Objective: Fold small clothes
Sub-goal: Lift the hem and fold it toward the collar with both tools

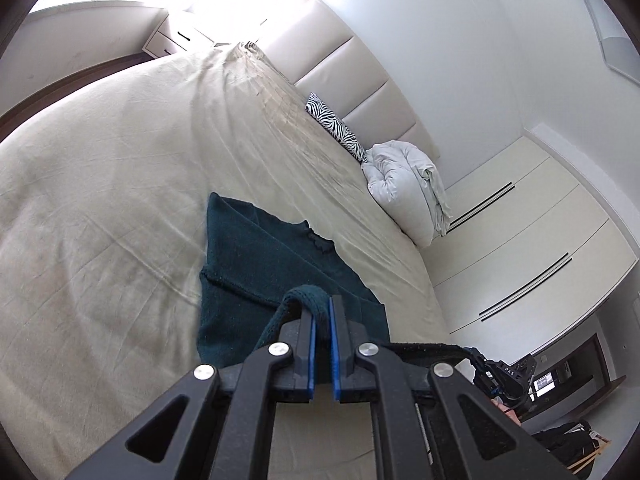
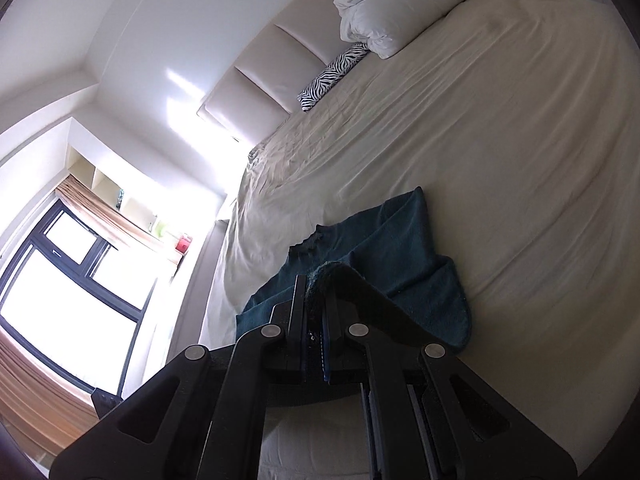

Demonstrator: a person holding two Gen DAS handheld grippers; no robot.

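Observation:
A dark teal knit garment (image 1: 256, 264) lies on the cream bedsheet (image 1: 100, 200), partly folded, with its neckline on the far side. My left gripper (image 1: 320, 304) is shut on the garment's near hem, which loops up between the blue pads. In the right wrist view the same garment (image 2: 400, 248) lies on the sheet (image 2: 520, 160). My right gripper (image 2: 316, 284) is shut on another part of its near edge, lifted off the bed. The other gripper's body shows at the lower right of the left wrist view (image 1: 500, 372).
A zebra-print pillow (image 1: 336, 128) and a bundled white duvet (image 1: 404, 188) lie against the padded headboard (image 1: 360, 64). White wardrobe doors (image 1: 540, 240) stand beside the bed. A window (image 2: 60, 280) and shelves are on the other side.

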